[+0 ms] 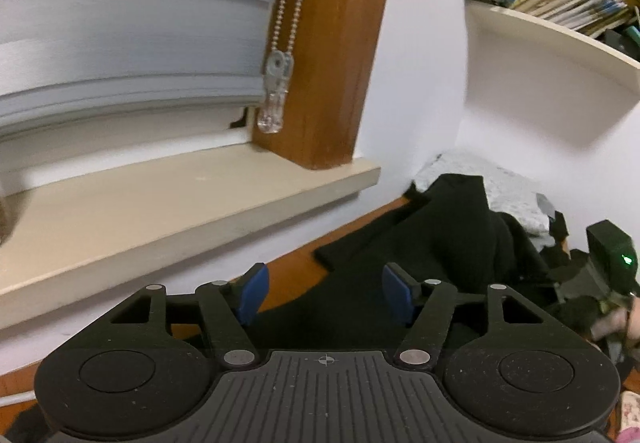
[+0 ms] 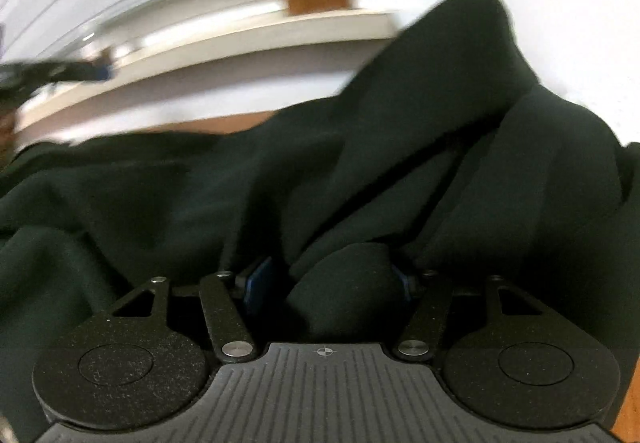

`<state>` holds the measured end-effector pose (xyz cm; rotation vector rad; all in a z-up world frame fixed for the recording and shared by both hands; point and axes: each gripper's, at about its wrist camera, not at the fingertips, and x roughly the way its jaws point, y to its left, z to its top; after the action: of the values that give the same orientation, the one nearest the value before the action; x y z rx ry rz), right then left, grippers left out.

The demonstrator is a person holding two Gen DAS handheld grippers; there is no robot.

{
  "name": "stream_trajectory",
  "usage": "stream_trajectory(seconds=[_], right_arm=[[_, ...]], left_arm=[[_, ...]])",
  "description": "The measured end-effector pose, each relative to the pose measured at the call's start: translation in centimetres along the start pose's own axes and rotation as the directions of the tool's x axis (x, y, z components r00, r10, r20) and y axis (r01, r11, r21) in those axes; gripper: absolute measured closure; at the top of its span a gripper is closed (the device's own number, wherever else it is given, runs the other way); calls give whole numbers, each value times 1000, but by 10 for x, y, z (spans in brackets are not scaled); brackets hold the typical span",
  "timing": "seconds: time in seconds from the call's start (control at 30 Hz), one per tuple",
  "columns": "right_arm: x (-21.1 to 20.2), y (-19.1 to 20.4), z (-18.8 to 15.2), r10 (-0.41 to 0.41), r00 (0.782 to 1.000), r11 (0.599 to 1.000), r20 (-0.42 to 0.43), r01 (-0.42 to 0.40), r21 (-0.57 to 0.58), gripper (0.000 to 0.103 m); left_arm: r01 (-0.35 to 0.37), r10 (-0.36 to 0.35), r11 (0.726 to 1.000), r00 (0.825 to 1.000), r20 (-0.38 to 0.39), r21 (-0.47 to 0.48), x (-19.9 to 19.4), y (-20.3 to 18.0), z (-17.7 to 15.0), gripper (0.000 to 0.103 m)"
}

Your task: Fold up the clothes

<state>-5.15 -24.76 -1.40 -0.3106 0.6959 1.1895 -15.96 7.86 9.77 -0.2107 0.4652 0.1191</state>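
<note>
A black garment [image 1: 432, 243] lies crumpled on a wooden tabletop [image 1: 296, 263], heaped up towards the wall corner. My left gripper [image 1: 324, 295] hovers over its near edge, its blue pads [image 1: 252, 295] wide apart with nothing between them. In the right wrist view the garment [image 2: 200, 195] fills the frame. A rounded fold of it [image 2: 348, 291] lies between the pads of my right gripper [image 2: 332, 283]. The fold hides most of the right pad, while the left pad [image 2: 260, 283] stands slightly clear of it. The right gripper's housing [image 1: 612, 255], with a green light, shows at the left view's right edge.
A cream window sill [image 1: 160, 195] runs along the left under a white blind [image 1: 120, 43] with a bead cord [image 1: 280, 43] and a wooden frame [image 1: 336, 43]. A wall shelf [image 1: 560, 31] of books hangs above right. A pale speckled cloth [image 1: 500, 187] lies in the corner.
</note>
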Motion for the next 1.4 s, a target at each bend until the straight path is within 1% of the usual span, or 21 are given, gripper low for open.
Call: stream_trajectory(seconds=[0.13, 0.33, 0.4, 0.43, 0.5, 0.6, 0.63, 0.67, 0.7, 0.73, 0.8, 0.87, 0.9, 0.93, 0.97, 1.0, 1.07, 1.2, 1.27, 1.3, 1.4], right_arm=[[-17, 16, 0, -2, 1000, 999, -2, 2, -45, 42], [-63, -10, 28, -75, 982, 996, 173, 68, 50, 42], [-69, -24, 43, -136, 967, 989, 216, 118, 95, 35], [-67, -30, 51, -170, 959, 982, 228, 146, 116, 25], [-60, -42, 65, -222, 946, 970, 235, 190, 152, 24], [-37, -53, 79, -229, 957, 964, 176, 199, 176, 24], [-29, -54, 81, -244, 958, 961, 151, 218, 168, 26], [-22, -54, 83, -253, 959, 960, 130, 231, 160, 40], [-15, -52, 87, -241, 963, 963, 119, 222, 154, 55], [-8, -49, 91, -233, 966, 966, 111, 216, 145, 83], [-1, -30, 111, -247, 956, 968, 158, 235, 90, 88], [-15, -5, 128, -191, 939, 982, 287, 186, 42, 88], [-26, 6, 136, -164, 921, 986, 353, 160, 39, 88], [-36, 16, 143, -135, 902, 991, 409, 133, 34, 87], [-42, 20, 149, -104, 898, 995, 427, 99, 33, 81], [-45, 22, 154, -81, 907, 997, 413, 76, 27, 74], [-53, 16, 153, -74, 921, 997, 383, 73, 16, 51], [-76, -37, 129, -190, 903, 979, 386, 146, 141, 46], [-70, -71, 114, -259, 929, 958, 265, 210, 197, 42], [-61, -82, 104, -287, 939, 951, 190, 254, 178, 41], [-38, -109, 75, -355, 935, 928, 3, 352, 119, 38]], left_arm=[[20, -22, 999, 999, -35, -51, 14, 13, -20, 33], [74, -76, 990, 997, -13, -119, 10, 25, -43, 31], [87, -89, 989, 996, -20, -116, 11, 25, -49, 31], [94, -98, 989, 995, -26, -114, 12, 25, -51, 31], [96, -100, 990, 995, -26, -105, 11, 24, -53, 31], [85, -87, 991, 996, -16, -102, 9, 23, -55, 30], [85, -86, 991, 996, -11, -108, 7, 24, -55, 30], [86, -87, 990, 996, -6, -115, 6, 25, -56, 30], [86, -87, 989, 996, 0, -123, 5, 26, -57, 29], [87, -87, 988, 996, 5, -130, 4, 28, -57, 29], [92, -92, 985, 996, 11, -144, 3, 31, -58, 27], [92, -91, 985, 996, 10, -146, 3, 31, -58, 27], [91, -91, 985, 996, 10, -145, 3, 30, -58, 27], [90, -90, 986, 996, 10, -144, 3, 30, -58, 27], [90, -89, 986, 996, 11, -142, 3, 29, -58, 27], [88, -87, 986, 996, 11, -145, 3, 30, -58, 27], [85, -84, 985, 996, 13, -150, 4, 30, -57, 27], [83, -82, 985, 997, 9, -154, 4, 31, -57, 27], [83, -83, 985, 997, 9, -154, 5, 31, -58, 27], [83, -82, 985, 997, 10, -154, 5, 31, -58, 27], [89, -86, 985, 996, 28, -145, 5, 31, -57, 27]])
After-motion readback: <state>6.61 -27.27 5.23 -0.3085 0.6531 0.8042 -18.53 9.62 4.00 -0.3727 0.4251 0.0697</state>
